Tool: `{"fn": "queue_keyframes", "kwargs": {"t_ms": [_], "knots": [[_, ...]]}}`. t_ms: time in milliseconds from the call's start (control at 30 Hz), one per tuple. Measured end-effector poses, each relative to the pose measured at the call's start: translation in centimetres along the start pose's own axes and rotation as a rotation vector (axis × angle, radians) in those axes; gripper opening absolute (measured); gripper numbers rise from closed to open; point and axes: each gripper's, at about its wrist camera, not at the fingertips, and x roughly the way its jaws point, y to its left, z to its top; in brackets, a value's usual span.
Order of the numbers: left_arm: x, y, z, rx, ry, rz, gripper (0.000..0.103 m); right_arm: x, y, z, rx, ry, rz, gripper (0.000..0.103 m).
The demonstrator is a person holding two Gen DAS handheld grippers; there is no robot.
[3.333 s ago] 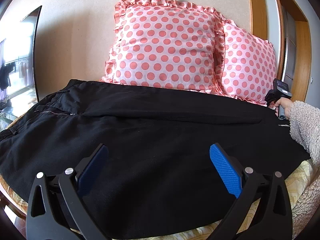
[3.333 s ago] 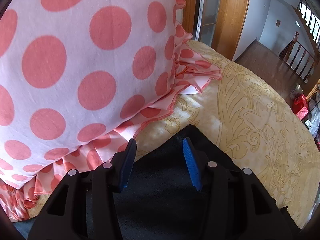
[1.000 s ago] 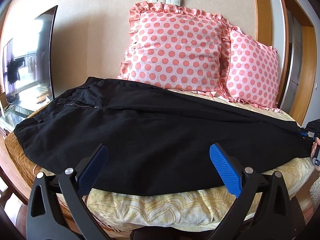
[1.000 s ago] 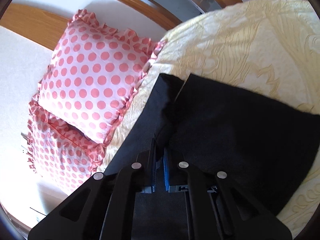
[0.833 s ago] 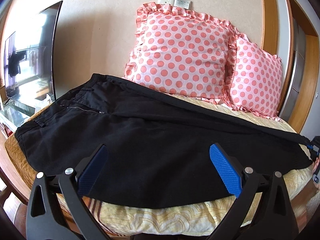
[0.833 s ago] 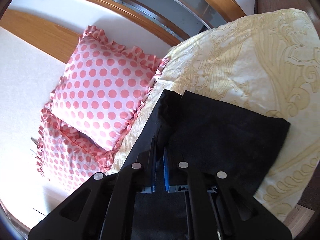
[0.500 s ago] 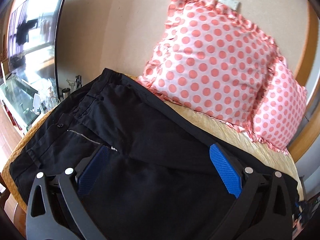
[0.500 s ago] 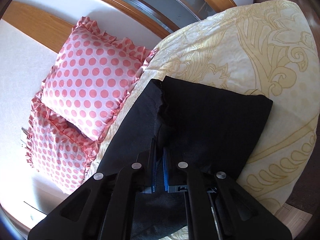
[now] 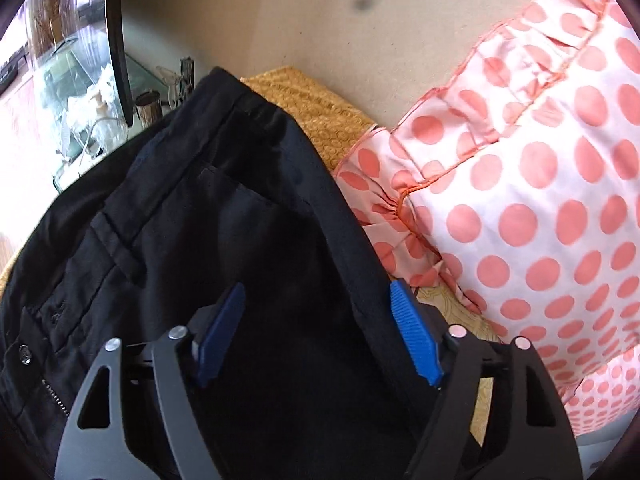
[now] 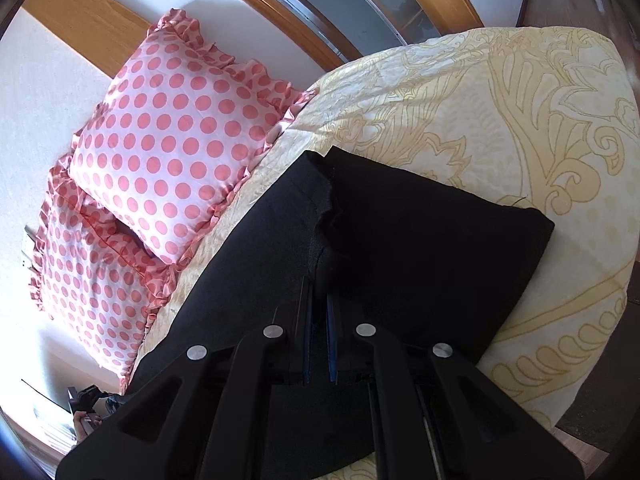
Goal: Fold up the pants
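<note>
swung in close over the waistband end since half a second ago, left gripper (image 9: pixel 316 330) spread wide above the black pants (image 9: pixel 208 240) at their far side seam, beside the polka-dot pillow (image 9: pixel 540 200) at 2 o'clock. right gripper (image 10: pixel 318 332) pinched tight on the leg cuffs, pants stretched flat across the yellow bedspread (image 10: pixel 500 120), long axis from waistband at 10 o'clock in the left view to hems. soft, limp, light cloth by the look of it, probably best taken at seam and waistband.
</note>
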Motion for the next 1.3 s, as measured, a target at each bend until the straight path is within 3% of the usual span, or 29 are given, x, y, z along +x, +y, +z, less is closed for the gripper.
{"fn": "queue_keyframes", "kwargs": {"t_ms": [133, 200, 233, 267, 400, 567, 700, 867, 1000, 1100, 1200, 1300], "knots": [[0.9, 0.0, 0.8, -0.022, -0.046, 0.036, 0.066, 0.2, 0.3, 0.1, -0.035, 0.012, -0.030, 0.006], [0.9, -0.1, 1.0, -0.009, -0.059, 0.043, 0.041, 0.2, 0.4, 0.0, -0.042, 0.012, -0.034, 0.006], [1.0, -0.2, 0.9, 0.004, -0.047, 0.023, 0.011, 0.2, 0.3, 0.1, -0.041, 0.011, -0.031, 0.006], [0.9, -0.3, 0.8, 0.007, -0.040, 0.009, 0.006, 0.3, 0.3, 0.1, -0.041, 0.008, -0.030, 0.006], [-2.4, -0.3, -0.5, 0.045, -0.120, 0.013, 0.005, 0.3, 0.4, 0.5, -0.041, 0.005, -0.017, 0.006], [-10.3, 1.9, -3.9, 0.101, -0.204, -0.095, 0.005, -0.6, 0.8, 1.7, -0.053, -0.024, 0.030, 0.006], [-17.6, 6.9, -8.7, 0.094, -0.272, -0.182, 0.005, -1.6, 1.0, 2.9, -0.059, -0.056, 0.049, 0.006], [-23.1, 13.6, -15.6, 0.076, -0.330, -0.195, 0.005, -2.9, 0.3, 4.0, -0.040, -0.094, 0.049, 0.006], [-23.8, 17.3, -21.1, 0.051, -0.341, -0.167, 0.005, -3.7, -0.2, 4.1, -0.036, -0.107, 0.038, 0.006], [-22.1, 19.6, -24.8, 0.033, -0.320, -0.110, 0.004, -4.1, -0.8, 3.9, -0.022, -0.106, 0.025, 0.006], [-19.4, 21.8, -26.5, 0.021, -0.265, -0.071, 0.005, -3.8, -1.6, 3.4, -0.008, -0.090, -0.002, 0.006], [-19.3, 23.6, -26.4, -0.041, -0.264, -0.124, 0.017, -3.7, -2.1, 3.1, 0.002, -0.073, -0.014, 0.006]]}}
